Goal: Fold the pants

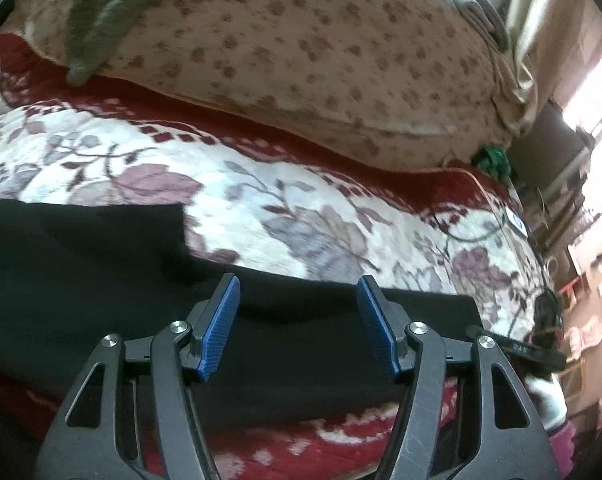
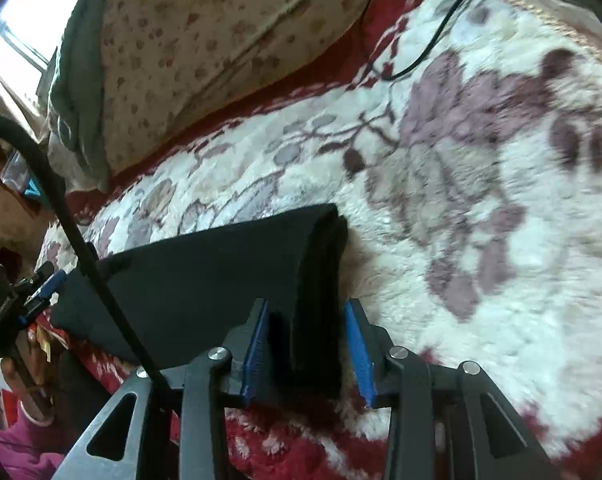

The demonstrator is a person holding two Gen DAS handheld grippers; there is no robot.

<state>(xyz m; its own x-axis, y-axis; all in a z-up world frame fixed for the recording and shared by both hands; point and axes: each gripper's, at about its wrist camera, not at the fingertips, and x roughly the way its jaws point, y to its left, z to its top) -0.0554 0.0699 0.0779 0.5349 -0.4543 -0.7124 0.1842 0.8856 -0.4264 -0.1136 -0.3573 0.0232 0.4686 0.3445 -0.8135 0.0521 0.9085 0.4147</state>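
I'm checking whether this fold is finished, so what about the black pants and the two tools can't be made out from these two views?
- Left wrist view: the black folded pants run off the left edge, so their full length is cut off.
- Right wrist view: the pants' near edge is hidden behind the right tool; whether its pads touch the cloth is unclear.
- Right wrist view: the left tool is small, so its opening is unreadable there.
- The floral fleece blanket is blurred.

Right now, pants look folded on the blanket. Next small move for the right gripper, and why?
Probably back the right gripper straight off. The black pants lie stacked on the floral blanket, and its jaws stand apart around the folded end, pads seemingly clear, so withdrawing shouldn't drag the fold.
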